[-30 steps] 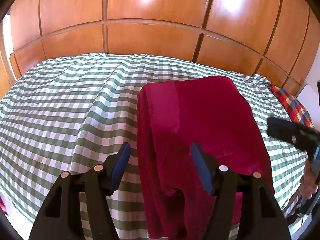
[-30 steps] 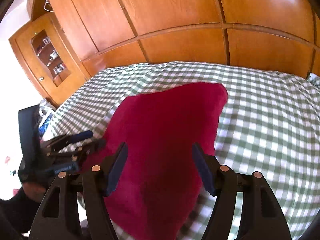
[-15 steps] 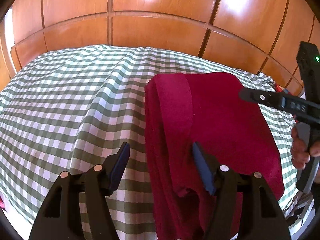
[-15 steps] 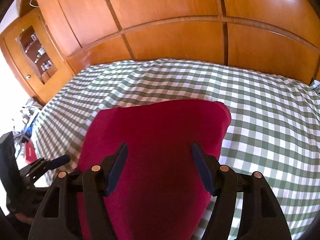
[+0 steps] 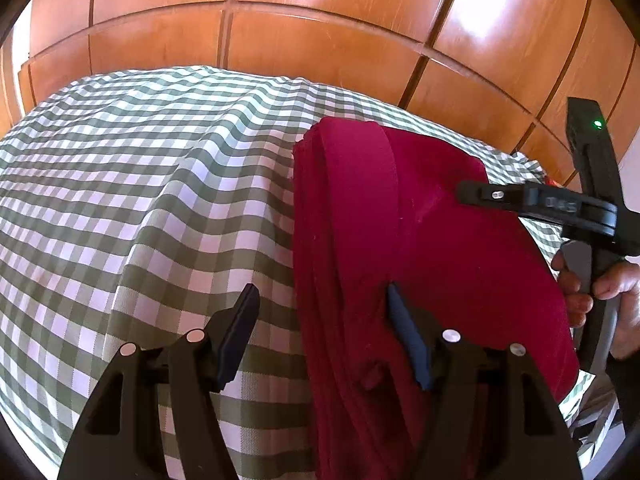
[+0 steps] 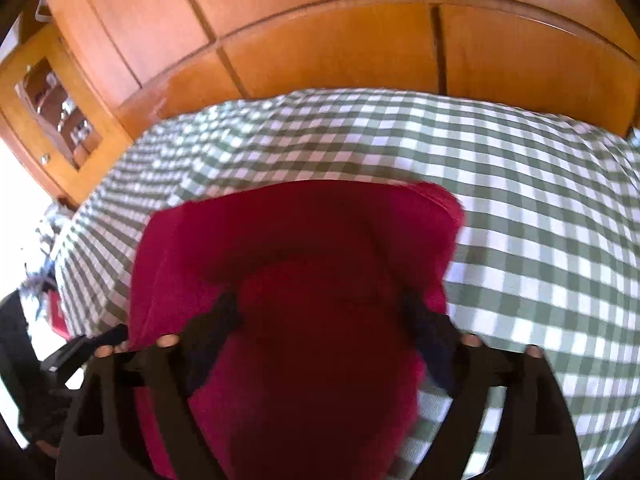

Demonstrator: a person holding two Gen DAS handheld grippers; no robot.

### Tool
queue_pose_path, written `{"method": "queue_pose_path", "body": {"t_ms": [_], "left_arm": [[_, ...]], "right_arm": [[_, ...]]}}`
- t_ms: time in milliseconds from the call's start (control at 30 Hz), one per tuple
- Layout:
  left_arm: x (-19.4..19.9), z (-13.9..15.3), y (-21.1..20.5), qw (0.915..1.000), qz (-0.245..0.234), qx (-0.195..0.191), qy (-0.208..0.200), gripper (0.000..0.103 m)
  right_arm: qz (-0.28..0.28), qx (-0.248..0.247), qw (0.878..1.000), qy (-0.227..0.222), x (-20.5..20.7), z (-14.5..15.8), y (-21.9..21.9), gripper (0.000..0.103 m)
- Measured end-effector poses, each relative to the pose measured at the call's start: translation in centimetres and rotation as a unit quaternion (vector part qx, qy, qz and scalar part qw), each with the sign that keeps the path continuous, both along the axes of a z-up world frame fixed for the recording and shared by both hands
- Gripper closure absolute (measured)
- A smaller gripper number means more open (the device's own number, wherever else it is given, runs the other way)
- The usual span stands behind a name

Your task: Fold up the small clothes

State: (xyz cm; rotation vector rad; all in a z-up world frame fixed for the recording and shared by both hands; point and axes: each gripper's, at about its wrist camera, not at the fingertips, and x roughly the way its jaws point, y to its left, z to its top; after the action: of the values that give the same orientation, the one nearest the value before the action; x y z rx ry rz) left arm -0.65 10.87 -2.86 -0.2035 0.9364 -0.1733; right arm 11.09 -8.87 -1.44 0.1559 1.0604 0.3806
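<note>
A folded dark red garment [image 5: 432, 248] lies on the green-and-white checked bed cover [image 5: 152, 184]. It also fills the middle of the right wrist view [image 6: 304, 264]. My left gripper [image 5: 320, 332] is open at the garment's near left edge, its right finger over the cloth and its left finger over the cover. My right gripper [image 6: 320, 320] is open low over the garment, the cloth between and under its fingers. In the left wrist view the right gripper [image 5: 520, 200] reaches in from the right above the garment's far right part.
A wooden panelled wardrobe [image 5: 320, 40] stands behind the bed. A wooden cabinet with a glass door [image 6: 52, 108] is at the far left in the right wrist view. The bed's near edge runs below both grippers.
My right gripper has moved forward and down over the red garment, closer to it. My left gripper has stayed open at the garment's left edge, shifting slightly.
</note>
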Motion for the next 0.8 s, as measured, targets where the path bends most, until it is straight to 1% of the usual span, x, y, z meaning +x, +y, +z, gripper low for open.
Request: {"method": "queue_pose_path", "body": {"t_ms": [67,133,167,200,233,267,300,367,433,467,500,533,600,700,733,767,800], "left_arm": [[-0.2,-0.2,0.4,0.9999,0.003,-0.011,0.000,0.035],[-0.4,-0.2,0.8,0.9996,0.004,-0.027,0.001,0.034],[-0.5,-0.3,1.0,0.9992,0.003,-0.039,0.003,0.034],[-0.5,-0.3,1.4,0.9984,0.003,-0.056,0.006,0.033],[-0.6,-0.4,1.9,0.9967,0.000,-0.080,0.012,0.031],[-0.6,-0.6,2.6,0.9938,-0.003,-0.109,0.022,0.027],[-0.5,-0.7,3.0,0.9913,-0.003,-0.128,0.028,0.023],[-0.8,-0.7,4.2,0.9819,0.002,-0.186,0.037,0.019],[-1.0,-0.4,5.1,0.9720,0.004,-0.232,0.038,0.013],[-1.0,-0.3,5.3,0.9688,0.003,-0.245,0.038,0.012],[-0.9,-0.2,5.3,0.9671,0.004,-0.252,0.038,0.011],[-0.7,-0.1,5.3,0.9679,0.005,-0.248,0.038,0.011],[-0.1,-0.2,4.8,0.9710,0.001,-0.235,0.042,0.011],[0.9,-1.1,3.2,0.9737,-0.019,-0.218,0.062,0.014],[1.0,-1.4,2.7,0.9753,-0.025,-0.209,0.068,0.021],[1.3,-2.0,2.0,0.9774,-0.035,-0.193,0.079,0.026],[1.5,-2.4,1.6,0.9783,-0.043,-0.185,0.084,0.027]], "right_arm": [[-0.017,0.025,1.000,0.002,-0.7,0.4,-1.5,0.015],[-0.037,0.064,0.997,0.016,-1.6,0.3,-3.6,0.014],[-0.042,0.080,0.996,0.025,-1.9,0.0,-4.2,0.014],[-0.048,0.108,0.992,0.041,-2.4,-0.4,-5.3,0.014],[-0.055,0.132,0.988,0.052,-2.9,-0.8,-6.3,0.014],[-0.063,0.154,0.984,0.062,-3.5,-1.3,-7.2,0.014],[-0.071,0.171,0.980,0.070,-3.9,-1.8,-7.9,0.014],[-0.085,0.199,0.973,0.081,-4.9,-2.7,-9.1,0.014],[-0.087,0.225,0.966,0.087,-5.4,-3.3,-9.6,0.014],[-0.087,0.236,0.964,0.087,-5.6,-3.5,-9.7,0.014],[-0.084,0.249,0.961,0.086,-5.9,-3.6,-9.7,0.014],[-0.078,0.260,0.958,0.086,-5.9,-3.7,-9.5,0.014],[-0.064,0.278,0.954,0.088,-5.9,-3.9,-9.1,0.014],[-0.034,0.290,0.952,0.093,-5.4,-4.4,-7.4,0.015],[-0.023,0.284,0.953,0.098,-5.2,-4.6,-6.5,0.017],[-0.014,0.264,0.959,0.100,-5.1,-4.9,-5.5,0.018],[-0.007,0.256,0.962,0.098,-4.9,-5.0,-5.0,0.018]]}}
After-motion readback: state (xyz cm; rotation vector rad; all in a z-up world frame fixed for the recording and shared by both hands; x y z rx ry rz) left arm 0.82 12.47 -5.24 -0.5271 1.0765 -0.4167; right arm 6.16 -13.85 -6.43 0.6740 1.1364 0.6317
